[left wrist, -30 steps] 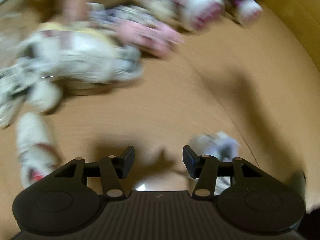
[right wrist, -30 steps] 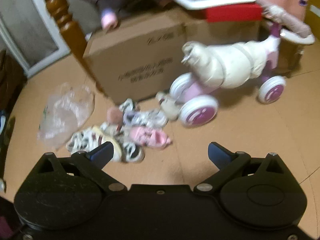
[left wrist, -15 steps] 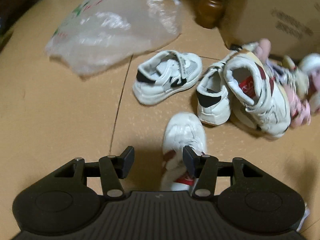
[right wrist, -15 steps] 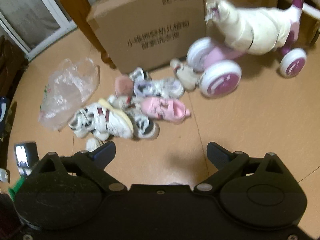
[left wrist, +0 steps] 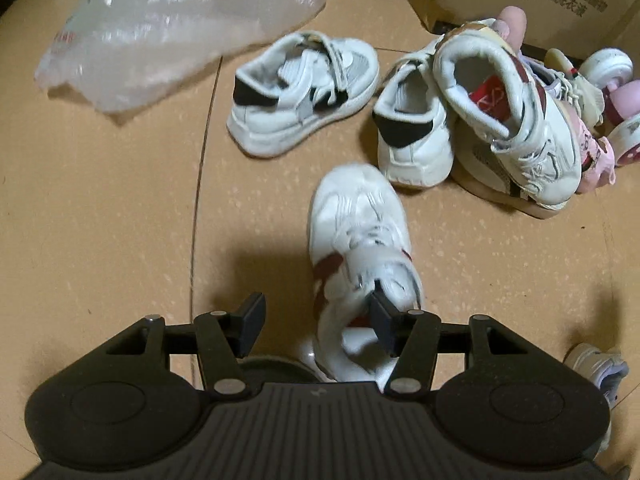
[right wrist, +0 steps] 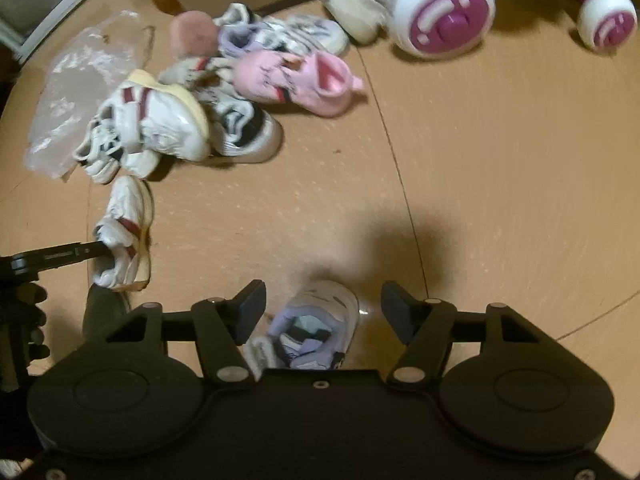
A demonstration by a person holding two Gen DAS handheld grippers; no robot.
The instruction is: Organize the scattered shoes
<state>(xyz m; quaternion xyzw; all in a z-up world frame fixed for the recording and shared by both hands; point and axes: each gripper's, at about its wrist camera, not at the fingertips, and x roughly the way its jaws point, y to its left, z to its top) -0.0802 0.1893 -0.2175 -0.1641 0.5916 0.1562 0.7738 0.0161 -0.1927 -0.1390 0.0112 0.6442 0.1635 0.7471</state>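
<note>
Both tools have dropped toward the floor. Our right tool (right wrist: 322,312), closing, straddles the soft lilac shoe (right wrist: 316,324); left tool (left wrist: 316,320), half-open, brackets the red-striped sneaker's (left wrist: 360,240) light, squashy collar.

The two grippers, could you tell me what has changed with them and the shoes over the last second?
The left gripper swung from the pile to the white and red shoe; one finger is now in its opening. The right gripper dropped toward the floor over the lilac shoe, its jaws closing with the shoe between them, not yet gripped. The shoe pile and plastic bag stayed put.
</note>
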